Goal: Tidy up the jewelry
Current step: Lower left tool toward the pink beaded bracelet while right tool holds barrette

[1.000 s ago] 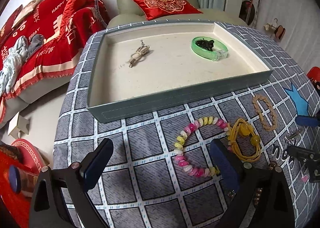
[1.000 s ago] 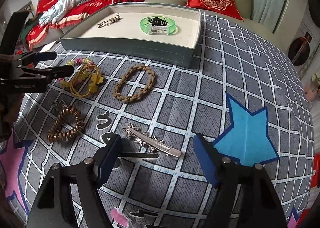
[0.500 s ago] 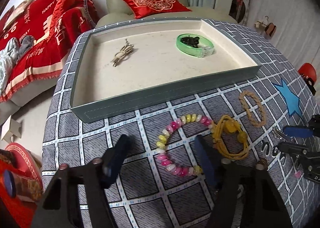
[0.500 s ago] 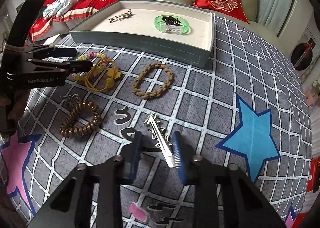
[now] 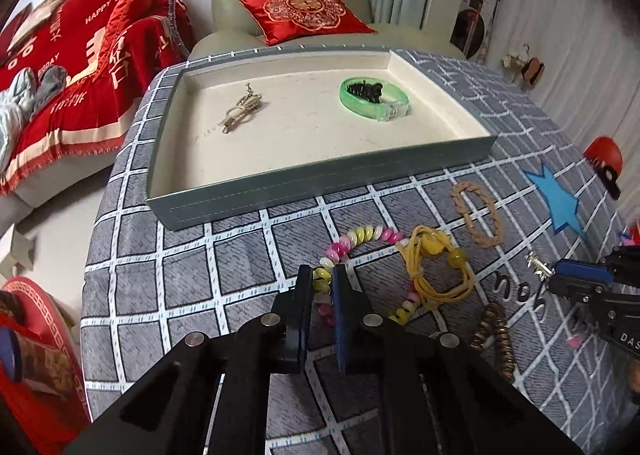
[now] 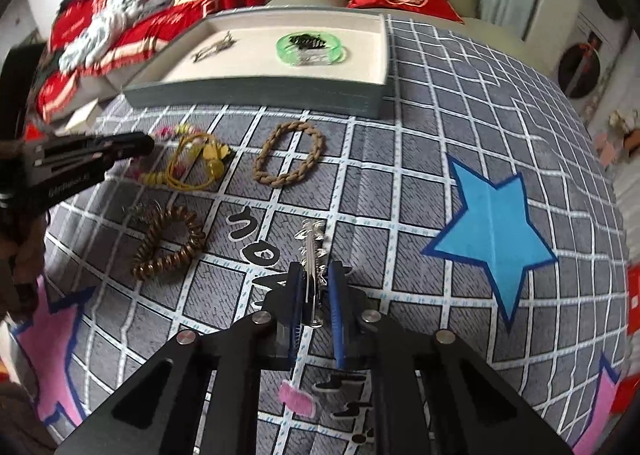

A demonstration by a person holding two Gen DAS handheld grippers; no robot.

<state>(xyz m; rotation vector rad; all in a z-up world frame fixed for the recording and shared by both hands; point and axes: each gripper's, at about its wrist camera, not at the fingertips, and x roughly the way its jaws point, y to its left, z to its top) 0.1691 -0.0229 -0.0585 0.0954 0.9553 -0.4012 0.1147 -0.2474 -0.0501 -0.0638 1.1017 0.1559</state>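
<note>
Both grippers have gone from spread wide to pinched. Ahead of both sits the tray [image 5: 320, 179], holding a green bangle [image 5: 374, 99]. Left gripper [image 5: 322, 275] nips the pastel bead bracelet [image 5: 360, 235], whose far loop touches the yellow cord bracelet [image 5: 436, 271] and could drag it along. Right gripper [image 6: 316, 283] grips the silver hair clip [image 6: 311, 251] near one end; it may pivot or slip.

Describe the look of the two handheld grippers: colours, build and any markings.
Both are matte black, angular frames with triangular cut-outs and round silver pivot bolts. The left gripper and right gripper carry flat dark-blue pads on the jaws. Faint white lettering runs along each body's side, too blurred to read fully. No cables or sleeves show.
</note>
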